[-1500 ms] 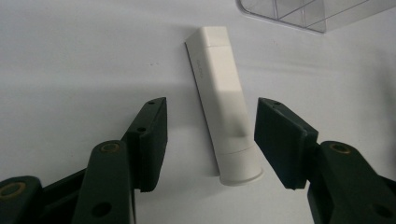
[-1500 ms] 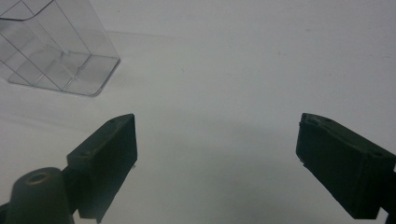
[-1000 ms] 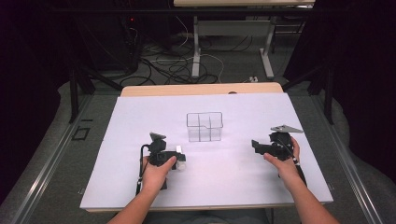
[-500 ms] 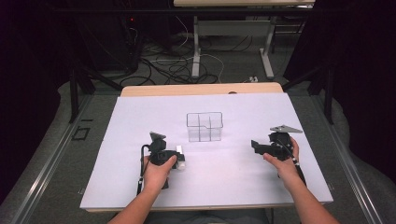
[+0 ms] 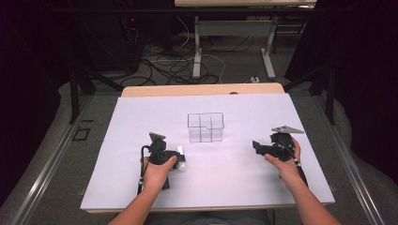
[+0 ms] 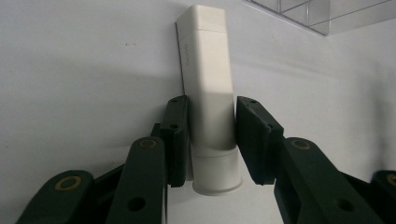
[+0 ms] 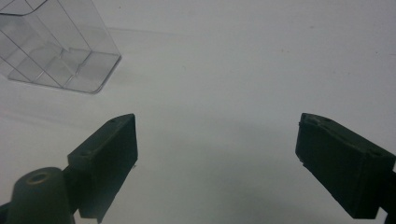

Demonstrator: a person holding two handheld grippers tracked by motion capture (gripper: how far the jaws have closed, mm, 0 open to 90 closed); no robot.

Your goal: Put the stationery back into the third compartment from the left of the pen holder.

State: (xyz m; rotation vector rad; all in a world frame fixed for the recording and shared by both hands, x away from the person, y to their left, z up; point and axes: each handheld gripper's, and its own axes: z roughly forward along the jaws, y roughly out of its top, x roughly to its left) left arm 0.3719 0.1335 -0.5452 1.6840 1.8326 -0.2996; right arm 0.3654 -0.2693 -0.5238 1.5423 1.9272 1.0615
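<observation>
Left gripper pinching the white tube on the table.

Its jaws have just been closing and now press both sides of the tube, which lies flat on the white sheet just short of the clear box. The grip looks set, so a lift toward the box seems next. The right gripper waits spread wide, nothing between its jaws.

In the left gripper view, the clear plastic compartment box is cut off by the upper right edge. The white oblong plastic piece's lower sides sit hidden behind the tool's pads.
</observation>
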